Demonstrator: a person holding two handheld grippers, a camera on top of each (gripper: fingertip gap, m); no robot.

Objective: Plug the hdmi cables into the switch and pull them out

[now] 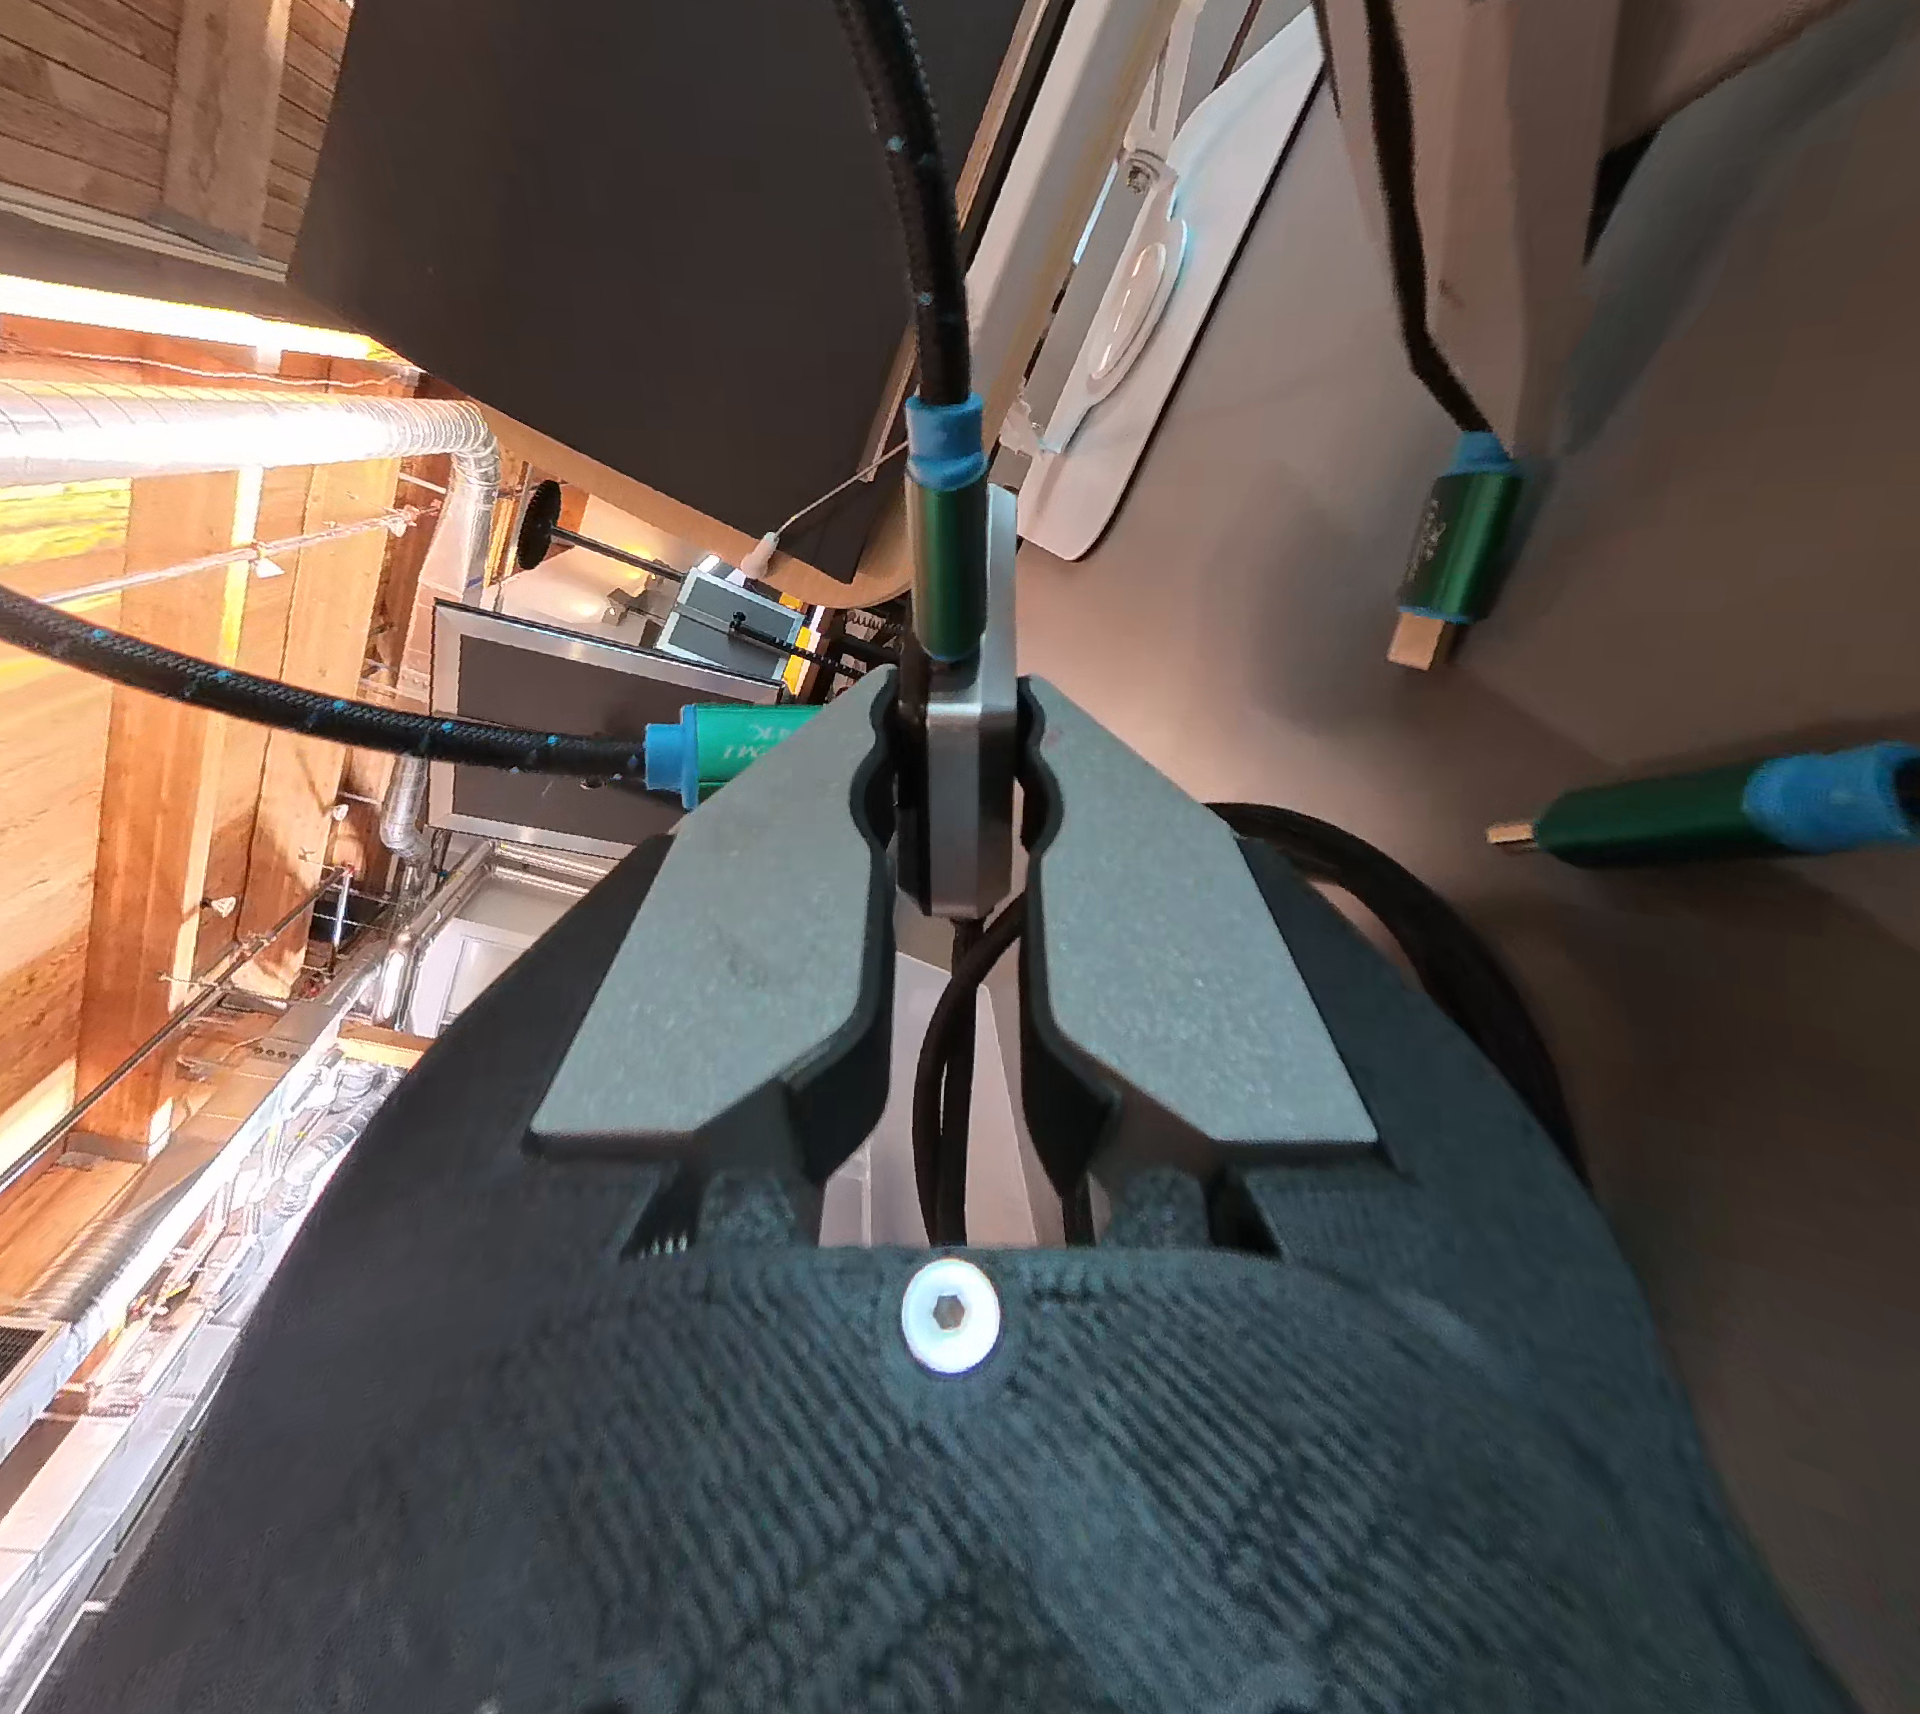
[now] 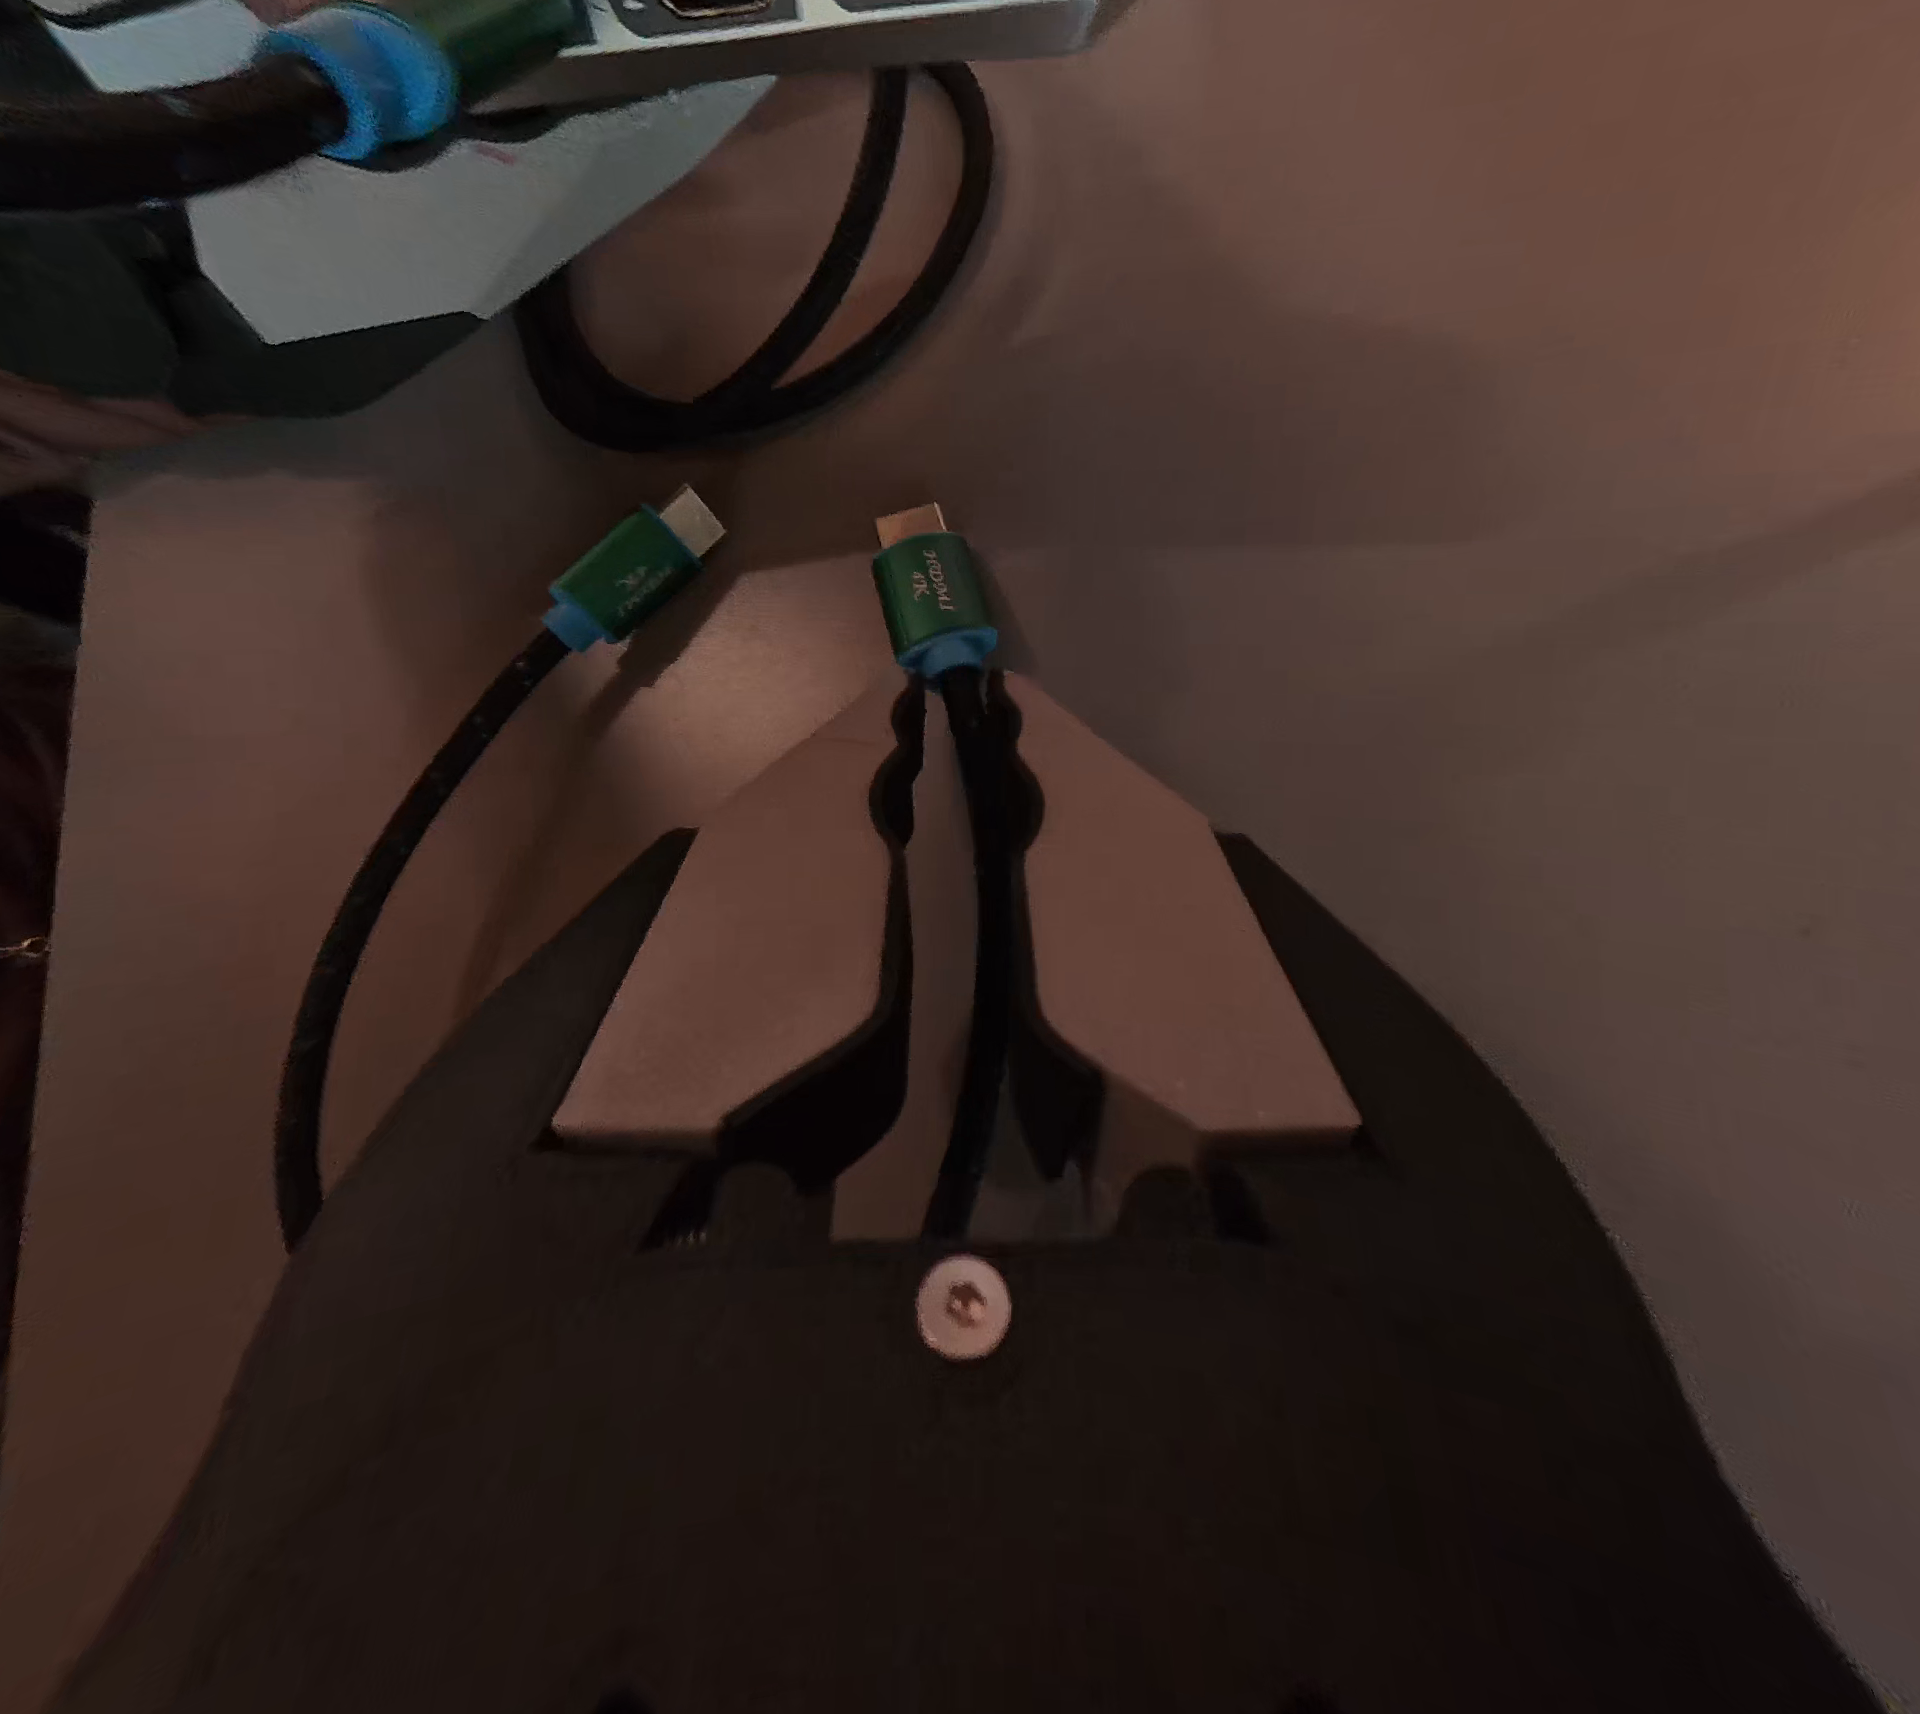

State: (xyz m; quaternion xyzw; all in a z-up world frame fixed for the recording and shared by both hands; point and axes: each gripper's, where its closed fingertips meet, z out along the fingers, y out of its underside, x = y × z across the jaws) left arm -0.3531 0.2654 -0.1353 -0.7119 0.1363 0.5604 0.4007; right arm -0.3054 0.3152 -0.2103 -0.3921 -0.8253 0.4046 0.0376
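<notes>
My left gripper [image 1: 961,708] is shut on the silver HDMI switch [image 1: 961,791] and holds it edge-on above the table. Two green HDMI plugs sit in the switch, one at the top [image 1: 940,542] and one on the left side [image 1: 727,745]. In the right wrist view the switch [image 2: 935,17] has one plug in its first port [image 2: 468,28], with ports two and three empty. My right gripper [image 2: 951,698] is shut on a black braided cable just behind its green plug [image 2: 925,599], low over the table and pointing at the switch. A second loose plug [image 2: 634,578] lies to its left.
The grey table [image 2: 1455,521] carries a loop of black cable [image 2: 769,334] under the switch. A large black screen [image 1: 623,106] and a white pad with a clear clip [image 1: 1143,314] stand behind the switch. Wooden walls and silver ducts show far left. The left gripper's tips are roughly 11 cm from the right gripper's.
</notes>
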